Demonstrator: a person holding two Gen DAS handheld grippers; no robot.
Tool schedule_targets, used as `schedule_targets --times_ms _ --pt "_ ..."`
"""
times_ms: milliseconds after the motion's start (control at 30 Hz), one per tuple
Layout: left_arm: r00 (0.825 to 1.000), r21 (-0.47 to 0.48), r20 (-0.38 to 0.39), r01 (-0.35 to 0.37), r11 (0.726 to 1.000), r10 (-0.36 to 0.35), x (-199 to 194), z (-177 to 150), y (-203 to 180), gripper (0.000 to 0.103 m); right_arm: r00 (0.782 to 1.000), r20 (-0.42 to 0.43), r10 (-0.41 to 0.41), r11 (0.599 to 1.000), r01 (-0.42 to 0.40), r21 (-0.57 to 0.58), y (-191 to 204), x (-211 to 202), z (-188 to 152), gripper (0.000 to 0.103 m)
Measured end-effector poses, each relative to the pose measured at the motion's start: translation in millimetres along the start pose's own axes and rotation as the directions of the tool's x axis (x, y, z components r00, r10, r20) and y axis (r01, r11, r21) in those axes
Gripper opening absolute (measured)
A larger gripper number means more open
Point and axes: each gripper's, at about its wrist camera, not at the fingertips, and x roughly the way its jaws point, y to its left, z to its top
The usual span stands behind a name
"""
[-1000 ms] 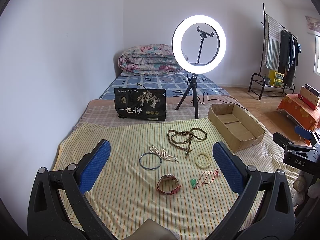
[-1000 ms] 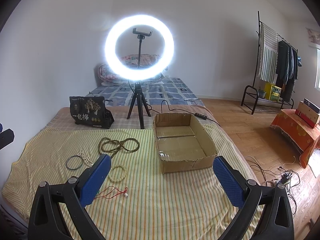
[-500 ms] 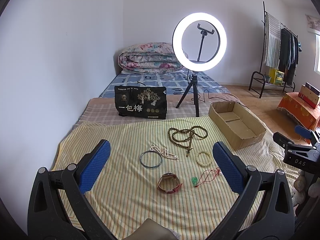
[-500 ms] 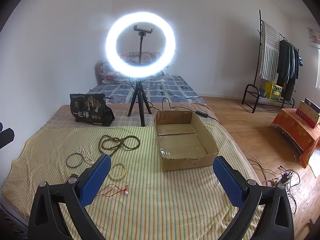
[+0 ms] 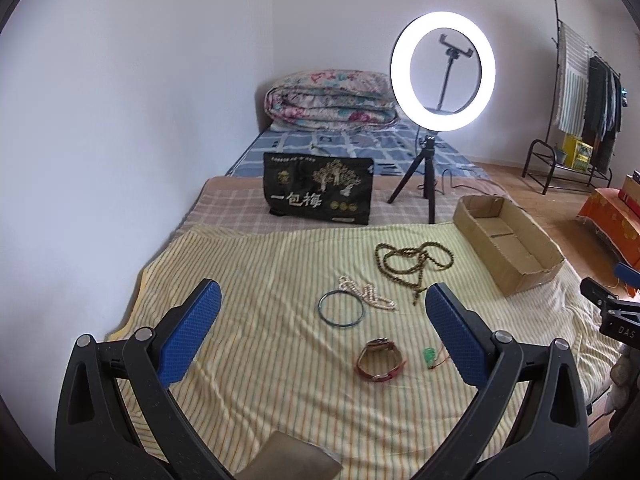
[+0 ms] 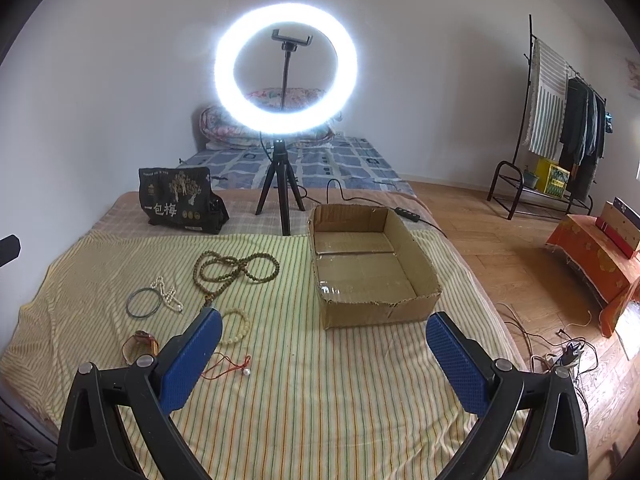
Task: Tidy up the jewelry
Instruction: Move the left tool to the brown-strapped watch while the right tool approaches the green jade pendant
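Jewelry lies on a striped yellow cloth (image 5: pixel 248 272): a brown bead necklace (image 5: pixel 412 258), a pearl strand (image 5: pixel 368 296), a blue-green bangle (image 5: pixel 341 312), a red-strapped watch (image 5: pixel 380 360) and a green pendant on a red cord (image 5: pixel 430 357). A cream bead bracelet (image 6: pixel 236 326) shows in the right wrist view. An empty cardboard box (image 6: pixel 372 268) stands at the right. My left gripper (image 5: pixel 322 332) is open and empty above the watch and bangle. My right gripper (image 6: pixel 322 354) is open and empty, near the box front.
A lit ring light on a tripod (image 5: pixel 442 76) and a black printed bag (image 5: pixel 318 188) stand behind the cloth. A folded quilt (image 5: pixel 332 98) lies at the back. A clothes rack (image 6: pixel 560 120), an orange-covered stand (image 6: pixel 596 256) and floor cables (image 6: pixel 560 356) are at the right.
Both grippers have moved forward and tilted slightly. The jewelry and box look nearer in both views. Nothing has been picked up.
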Motion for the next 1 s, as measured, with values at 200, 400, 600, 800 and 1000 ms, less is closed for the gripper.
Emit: schedule_targets --times_ms 200,400,600,800,1000 --pt "0.997 0.013 -0.08 0.02 1.0 -0.019 19 -8 4 0.103 0.998 -0.052 0.036 0.999 -0.036 0.003 1 17 -2 0.103" --pt "0.984 0.024 -0.171 0.049 0.998 -0.044 40 -19 -2 0.091 0.989 -0.109 0.103 0.994 -0.107 -0.026 8 41 -5 0.103" --pt "0.966 0.027 -0.253 0.068 0.997 -0.059 63 -27 -9 0.089 0.966 -0.207 0.158 0.982 -0.175 -0.067 17 70 -19 0.102" --pt "0.925 0.017 -0.369 0.108 0.994 -0.094 92 -40 -17 0.089 0.931 -0.316 0.185 0.972 -0.221 -0.081 24 99 -35 0.089" --pt "0.906 0.043 -0.417 0.104 0.994 -0.077 112 -52 -23 0.089 0.888 -0.396 0.235 0.96 -0.276 -0.048 30 123 -45 0.078"
